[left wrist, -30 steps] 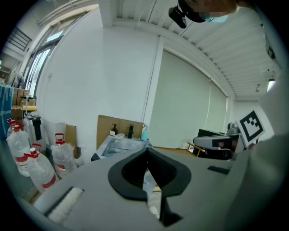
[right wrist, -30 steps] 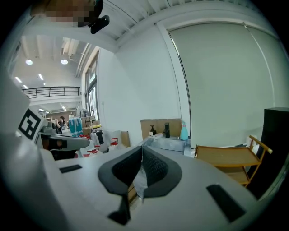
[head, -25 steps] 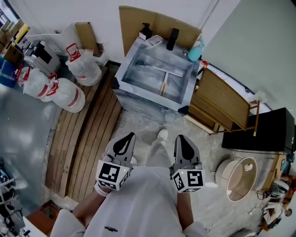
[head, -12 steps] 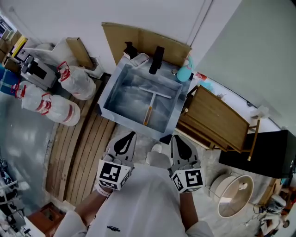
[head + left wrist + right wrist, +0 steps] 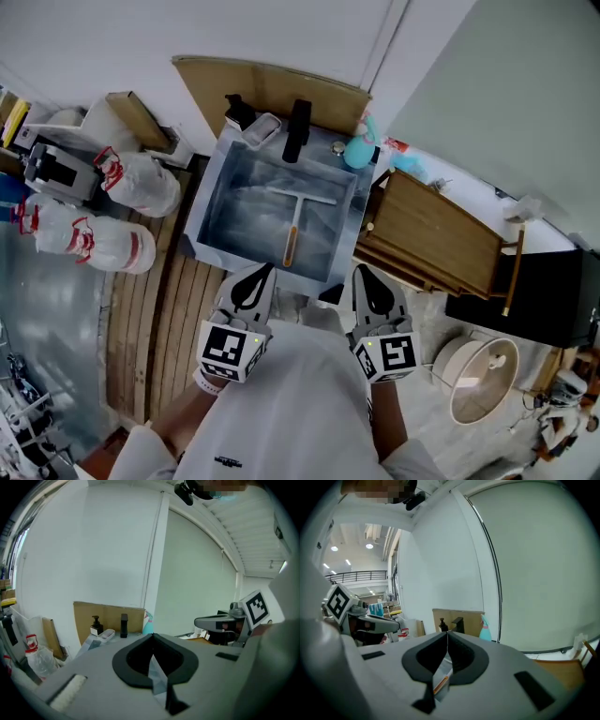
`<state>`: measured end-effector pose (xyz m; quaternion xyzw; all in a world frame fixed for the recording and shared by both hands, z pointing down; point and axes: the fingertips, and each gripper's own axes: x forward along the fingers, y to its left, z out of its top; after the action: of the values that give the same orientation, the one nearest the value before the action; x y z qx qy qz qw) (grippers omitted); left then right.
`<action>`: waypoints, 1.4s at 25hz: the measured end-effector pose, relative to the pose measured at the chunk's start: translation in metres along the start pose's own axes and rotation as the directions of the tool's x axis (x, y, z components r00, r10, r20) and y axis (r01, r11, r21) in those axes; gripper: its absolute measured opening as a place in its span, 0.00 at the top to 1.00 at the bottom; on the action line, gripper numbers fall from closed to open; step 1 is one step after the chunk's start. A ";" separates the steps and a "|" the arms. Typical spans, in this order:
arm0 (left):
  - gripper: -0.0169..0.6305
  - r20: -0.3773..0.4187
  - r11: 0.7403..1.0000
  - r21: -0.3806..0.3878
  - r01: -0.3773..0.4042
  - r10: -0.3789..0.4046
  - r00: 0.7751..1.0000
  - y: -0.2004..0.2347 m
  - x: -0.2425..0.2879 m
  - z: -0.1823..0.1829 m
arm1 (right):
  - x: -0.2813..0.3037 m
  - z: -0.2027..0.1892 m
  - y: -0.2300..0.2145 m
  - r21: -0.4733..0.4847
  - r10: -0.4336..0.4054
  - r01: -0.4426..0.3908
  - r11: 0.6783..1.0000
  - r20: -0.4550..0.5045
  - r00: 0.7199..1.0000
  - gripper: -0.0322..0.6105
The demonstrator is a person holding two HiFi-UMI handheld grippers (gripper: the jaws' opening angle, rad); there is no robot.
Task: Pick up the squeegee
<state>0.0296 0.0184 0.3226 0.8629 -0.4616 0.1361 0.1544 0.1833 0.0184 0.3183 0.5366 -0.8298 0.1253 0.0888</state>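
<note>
- Nearest us: left gripper (image 5: pixel 262 272) and right gripper (image 5: pixel 363 274) sit side by side, both pointing away from us toward the sink (image 5: pixel 201 221).
- Both sets of jaws are pinched tip to tip with nothing between them. Each gripper view confirms it.
- Both tips sit about over the sink's near rim. The left is toward the middle of that rim, the right by the near right corner.
- Just past that rim, the squeegee (image 5: pixel 293 220) lies inside the sink, apparently flat on the basin floor.
- Its long axis runs near to far. The orange handle (image 5: pixel 290 246) end points at us, and the blade (image 5: pixel 301 195) sits crosswise, left to right, at the far end.
- The handle end falls between the two grippers, closer to the left gripper's tips in the head view, so we rate the left as the nearer hand.
- The right gripper view shows an orange strip in the gap under its jaws. We think that's the same handle, so the right is roughly lined up too.
- The handle runs roughly along the grippers' own line. Our read: open first, drop over the rim, then close across the handle's width.
- On the far rim are the faucet (image 5: pixel 298 131), soap dispenser (image 5: pixel 236 111) and spray bottle (image 5: pixel 358 150). All are beyond the blade, out of the reach path.
</note>
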 end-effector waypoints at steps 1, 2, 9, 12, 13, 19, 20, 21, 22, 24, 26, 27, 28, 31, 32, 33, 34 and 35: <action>0.97 0.007 1.000 0.008 0.012 -0.012 1.000 0.003 0.003 0.005 | 0.000 -0.002 0.000 0.008 -0.017 0.017 1.000 -0.006 1.000 0.94; 0.97 0.014 1.000 0.013 0.021 -0.021 1.000 0.006 0.006 0.009 | 0.001 -0.004 0.000 0.018 -0.034 0.034 0.999 -0.012 0.999 0.94; 0.97 0.041 0.999 0.006 0.040 -0.041 0.998 0.035 0.012 0.022 | 0.016 -0.002 0.011 0.023 -0.083 0.083 0.996 -0.013 0.996 0.94; 0.97 0.025 0.999 -0.002 0.054 -0.054 0.998 0.040 0.016 0.016 | 0.027 0.000 0.014 0.018 -0.085 0.085 0.996 -0.018 0.996 0.94; 0.97 0.020 0.998 -0.002 0.061 -0.060 0.998 0.041 0.017 0.015 | 0.032 -0.001 0.015 0.015 -0.084 0.085 0.996 -0.023 0.996 0.94; 0.97 -0.008 0.998 -0.009 0.069 -0.070 0.998 0.061 0.019 0.001 | 0.070 -0.011 0.032 -0.001 -0.051 0.051 0.999 -0.059 0.997 0.94; 0.97 -0.016 0.997 -0.011 0.072 -0.072 0.997 0.065 0.020 -0.003 | 0.077 -0.014 0.035 0.001 -0.051 0.052 0.999 -0.065 0.997 0.94; 0.97 -0.025 0.997 -0.012 0.076 -0.076 0.997 0.069 0.022 -0.007 | 0.083 -0.018 0.037 0.007 -0.055 0.055 0.998 -0.074 0.996 0.94; 0.97 -0.032 0.997 -0.014 0.079 -0.080 0.996 0.073 0.023 -0.011 | 0.090 -0.023 0.039 0.013 -0.061 0.062 0.998 -0.088 0.994 0.94; 0.97 -0.044 0.996 -0.024 0.087 -0.088 0.995 0.080 0.027 -0.018 | 0.104 -0.036 0.041 0.036 -0.072 0.078 0.996 -0.143 0.987 0.94; 0.97 -0.057 0.994 -0.048 0.096 -0.098 0.994 0.087 0.034 -0.026 | 0.120 -0.050 0.043 0.070 -0.072 0.088 0.994 -0.205 0.976 0.94; 0.97 -0.064 0.993 -0.060 0.101 -0.104 0.992 0.090 0.038 -0.029 | 0.128 -0.055 0.044 0.082 -0.074 0.095 0.992 -0.221 0.972 0.94; 0.97 -0.071 0.992 -0.068 0.106 -0.111 0.991 0.092 0.042 -0.033 | 0.134 -0.059 0.044 0.089 -0.079 0.102 0.991 -0.233 0.969 0.94; 0.97 -0.097 0.988 -0.084 0.128 -0.135 0.986 0.095 0.052 -0.045 | 0.151 -0.073 0.045 0.094 -0.093 0.122 0.988 -0.270 0.958 0.94; 0.97 -0.108 0.987 -0.092 0.135 -0.144 0.984 0.097 0.056 -0.051 | 0.157 -0.079 0.045 0.097 -0.096 0.127 0.987 -0.279 0.955 0.94; 0.97 -0.122 0.985 -0.101 0.141 -0.153 0.981 0.100 0.061 -0.058 | 0.163 -0.085 0.044 0.101 -0.097 0.131 0.986 -0.289 0.952 0.94; 0.97 -0.138 0.983 -0.112 0.145 -0.160 0.977 0.103 0.065 -0.066 | 0.169 -0.092 0.043 0.109 -0.095 0.133 0.985 -0.301 0.949 0.94; 0.97 -0.155 0.981 -0.124 0.149 -0.167 0.974 0.106 0.071 -0.074 | 0.176 -0.100 0.042 0.120 -0.089 0.132 0.984 -0.314 0.945 0.94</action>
<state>-0.0284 -0.0616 0.4322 0.8727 -0.3840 0.1681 0.2502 0.0742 -0.0870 0.4582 0.5611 -0.7637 0.2595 0.1861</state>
